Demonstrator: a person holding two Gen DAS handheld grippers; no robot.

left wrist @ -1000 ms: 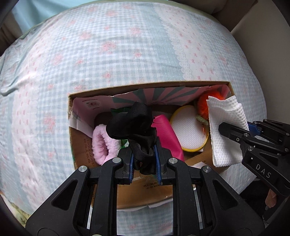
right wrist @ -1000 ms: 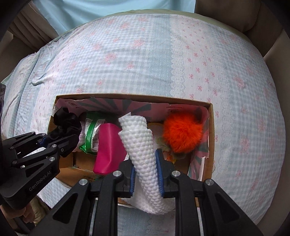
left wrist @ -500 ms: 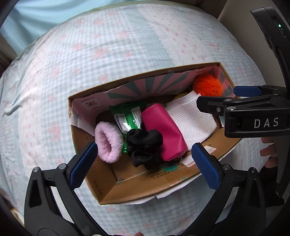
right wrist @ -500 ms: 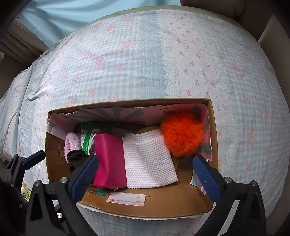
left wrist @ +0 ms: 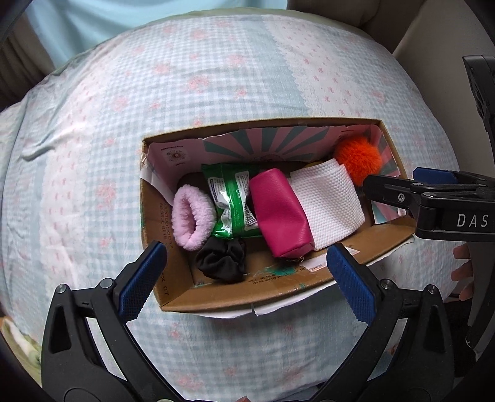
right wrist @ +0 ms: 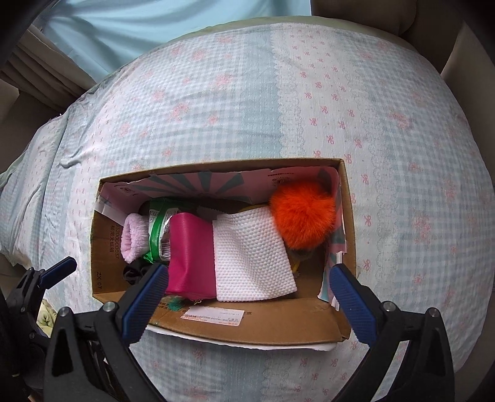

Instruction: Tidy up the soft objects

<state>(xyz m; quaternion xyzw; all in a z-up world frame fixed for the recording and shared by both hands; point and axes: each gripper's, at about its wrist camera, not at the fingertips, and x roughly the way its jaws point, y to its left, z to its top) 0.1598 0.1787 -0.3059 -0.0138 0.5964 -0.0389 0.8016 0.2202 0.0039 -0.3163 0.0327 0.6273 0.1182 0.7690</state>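
A cardboard box sits on the bed. It holds a pink fuzzy scrunchie, a green packet, a magenta pouch, a white cloth, an orange pompom and a black scrunchie. My left gripper is open and empty above the box's near edge. My right gripper is open and empty above the box's near edge; it also shows in the left wrist view.
The box rests on a checked blue and pink floral bedspread. A light blue curtain hangs behind the bed. A beige wall or headboard is at the right.
Both grippers opened and dropped their loads: the black scrunchie and the white cloth now lie in the box. Both grippers have pulled back and up from the box.
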